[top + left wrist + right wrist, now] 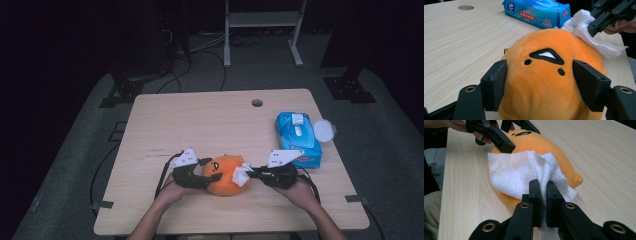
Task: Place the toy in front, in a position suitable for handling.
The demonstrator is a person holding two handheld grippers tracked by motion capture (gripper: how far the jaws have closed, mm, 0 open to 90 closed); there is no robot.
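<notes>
On the near half of the pale wooden surface sits an orange plush toy with a stitched face, between the two hands. At the right edge of the surface, well apart from the toy, lies a blue pack of wipes. The left gripper has its jaws pressed against the toy's two sides, holding it in place. The right gripper has its jaws closed tight on a white wipe, which drapes over the toy's side and touches it. In the left gripper view the wipe lies against the top of the toy's far side.
</notes>
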